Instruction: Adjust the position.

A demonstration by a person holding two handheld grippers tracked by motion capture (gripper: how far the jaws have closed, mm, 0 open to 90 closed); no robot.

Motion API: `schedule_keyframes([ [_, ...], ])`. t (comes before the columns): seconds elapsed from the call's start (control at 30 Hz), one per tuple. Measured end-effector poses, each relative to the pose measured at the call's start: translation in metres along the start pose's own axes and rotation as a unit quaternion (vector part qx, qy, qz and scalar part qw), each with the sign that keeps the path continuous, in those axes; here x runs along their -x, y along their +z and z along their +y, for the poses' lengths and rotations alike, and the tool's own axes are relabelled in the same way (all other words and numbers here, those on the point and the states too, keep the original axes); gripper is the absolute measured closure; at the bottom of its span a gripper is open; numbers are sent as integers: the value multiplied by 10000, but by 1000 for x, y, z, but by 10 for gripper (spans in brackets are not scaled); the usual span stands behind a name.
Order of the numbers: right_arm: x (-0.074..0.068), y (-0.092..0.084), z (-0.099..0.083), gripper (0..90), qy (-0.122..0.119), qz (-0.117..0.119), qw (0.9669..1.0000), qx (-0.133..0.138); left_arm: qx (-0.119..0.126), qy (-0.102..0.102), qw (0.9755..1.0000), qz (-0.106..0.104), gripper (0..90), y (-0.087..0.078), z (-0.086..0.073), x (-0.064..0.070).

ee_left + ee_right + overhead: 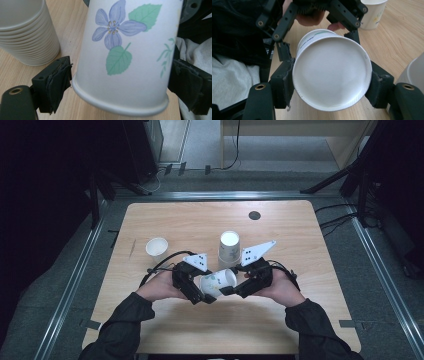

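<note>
Paper cup (218, 281), printed with a flower, is held on its side just above the worktop (165, 325), between the two claws and near a stack of cups (229, 249). The right claw (332, 82) is clenched on its base end, both pads pressed against the wall. The left claw (120, 85) stands released around the rim end, a gap being visible beside the left pad. Such a cup is judged light, thin-walled and easily crushed, so only a gentle squeeze is called for. The rolled rim and the base are judged the stiffest places to be gripped; mid-wall would buckle.
</note>
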State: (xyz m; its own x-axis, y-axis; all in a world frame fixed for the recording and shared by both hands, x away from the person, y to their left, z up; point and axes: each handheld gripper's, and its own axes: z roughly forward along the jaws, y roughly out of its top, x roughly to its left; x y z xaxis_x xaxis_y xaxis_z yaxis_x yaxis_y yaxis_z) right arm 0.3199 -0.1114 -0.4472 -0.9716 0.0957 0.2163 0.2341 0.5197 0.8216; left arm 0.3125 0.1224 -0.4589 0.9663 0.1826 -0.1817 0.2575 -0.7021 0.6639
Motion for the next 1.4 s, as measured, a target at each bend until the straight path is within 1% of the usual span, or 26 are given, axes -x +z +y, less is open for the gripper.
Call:
schedule_keyframes([
  [0.03,0,0,0,343,2,12,10000,6,-10,4,10000,-19,91,1,0,0],
  [0.1,-1,0,1,343,-27,35,10000,43,-42,57,10000,27,93,3,0,0],
  [0.13,-1,0,1,343,-29,49,10000,48,-13,54,10000,21,121,3,-1,1],
  [0.17,-1,0,2,343,-30,60,10000,60,-3,56,10000,43,134,4,-1,1],
  [0.2,-1,0,2,343,-22,67,10000,56,-16,83,9999,119,135,4,-1,1],
  [0.27,-1,0,2,343,-24,60,10000,59,24,50,9999,93,147,4,-3,1],
  [0.3,-1,0,2,343,-20,58,10000,54,27,67,9999,117,150,4,-3,1],
  [0.33,-1,0,1,343,-25,39,10000,54,19,97,9999,88,165,3,-3,1],
  [0.4,0,0,1,344,-10,31,10000,48,57,159,9998,105,212,2,-3,3],
  [0.5,-1,0,1,345,-23,24,10000,54,60,174,9998,118,226,2,-4,2],
  [0.57,-1,0,1,347,-47,25,10000,58,50,239,9996,161,235,0,-4,2],
  [0.7,-1,0,1,342,-79,30,9999,70,100,225,9996,113,245,-3,-4,2],
  [0.77,-2,1,2,322,-89,34,9999,78,122,231,9996,83,248,-5,-4,2],
  [0.83,-3,2,2,283,-123,44,9999,67,165,244,9995,89,252,-8,-3,2],
  [0.93,-3,4,2,245,-123,-40,9999,9,271,204,9994,50,258,-13,-3,1],
  [0.97,-3,4,1,240,-92,-69,9999,6,271,189,9994,74,258,-15,-4,1],
  [1.07,-3,3,1,238,-98,-138,9999,-4,169,187,9995,177,258,-21,-2,0],
  [1.13,-2,2,0,239,-117,-183,9998,-14,162,176,9995,193,258,-26,-2,-1],
  [1.17,-2,2,-1,238,-98,-204,9997,-27,117,197,9995,220,258,-28,-1,-1],
  [1.2,-2,2,-2,240,-107,-223,9997,-49,78,176,9996,200,258,-30,-1,-1],
  [1.27,-1,2,-4,241,-89,-253,9996,-100,19,200,9993,308,258,-34,1,-2],
  [1.37,-2,3,-6,242,-92,-306,9994,-161,-108,250,9990,346,258,-37,4,-1],
  [1.4,-2,3,-7,242,-97,-304,9994,-157,-158,280,9987,394,258,-38,5,-1],
])
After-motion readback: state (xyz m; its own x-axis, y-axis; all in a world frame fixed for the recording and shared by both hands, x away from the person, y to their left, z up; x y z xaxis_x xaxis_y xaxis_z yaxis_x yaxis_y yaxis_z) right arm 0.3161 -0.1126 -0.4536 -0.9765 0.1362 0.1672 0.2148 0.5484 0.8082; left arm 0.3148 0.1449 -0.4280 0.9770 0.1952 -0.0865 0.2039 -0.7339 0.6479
